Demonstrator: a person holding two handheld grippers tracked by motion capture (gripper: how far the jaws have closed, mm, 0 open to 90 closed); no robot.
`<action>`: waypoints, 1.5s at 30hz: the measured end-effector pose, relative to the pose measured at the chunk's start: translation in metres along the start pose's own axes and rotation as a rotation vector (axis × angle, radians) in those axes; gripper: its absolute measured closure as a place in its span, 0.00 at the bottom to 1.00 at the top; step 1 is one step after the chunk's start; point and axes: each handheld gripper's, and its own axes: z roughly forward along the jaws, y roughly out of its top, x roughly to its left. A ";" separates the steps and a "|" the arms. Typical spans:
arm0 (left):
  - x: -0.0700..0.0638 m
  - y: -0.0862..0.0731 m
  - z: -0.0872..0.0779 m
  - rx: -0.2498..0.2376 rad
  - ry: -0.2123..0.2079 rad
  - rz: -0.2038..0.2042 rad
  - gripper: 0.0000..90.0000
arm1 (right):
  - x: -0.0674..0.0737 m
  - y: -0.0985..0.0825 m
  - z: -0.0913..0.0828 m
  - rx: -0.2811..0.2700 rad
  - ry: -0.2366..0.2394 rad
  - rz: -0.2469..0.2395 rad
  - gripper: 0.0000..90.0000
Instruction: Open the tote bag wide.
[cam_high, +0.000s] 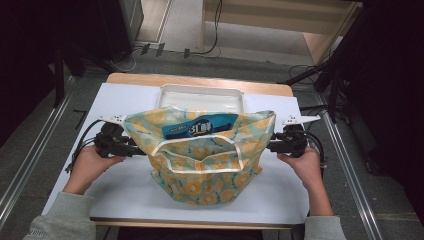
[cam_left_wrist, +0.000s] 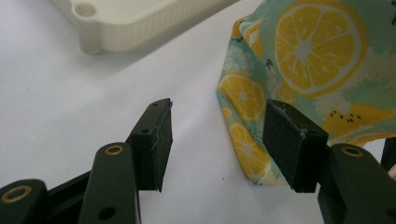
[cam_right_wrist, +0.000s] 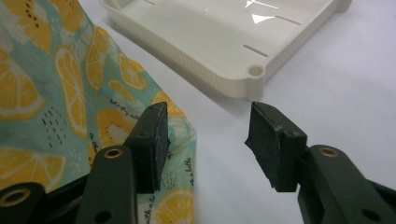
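Observation:
A teal fabric bag printed with orange slices stands open at the middle of the white table, and a blue packet shows in its mouth. My left gripper is at the bag's left side and my right gripper at its right side, each held in a hand. In the left gripper view the jaws stand open, with the bag's lower corner just ahead by the right pad, untouched. In the right gripper view the jaws are open too. There the bag's edge lies by the left pad.
An empty white tray lies behind the bag at the table's far edge; its corner shows in the left gripper view and in the right gripper view. Cables trail from both grippers. Bare white table surface lies on both sides.

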 end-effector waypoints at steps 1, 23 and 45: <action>0.000 0.000 -0.001 -0.001 -0.005 0.002 0.48 | 0.000 -0.001 -0.001 -0.001 -0.003 0.000 0.55; -0.006 0.026 -0.024 0.011 -0.069 -0.002 0.55 | 0.012 0.036 -0.039 0.022 0.039 -0.014 0.65; -0.018 0.061 -0.062 0.003 -0.063 0.057 0.56 | 0.028 0.092 -0.077 0.025 0.046 -0.071 0.77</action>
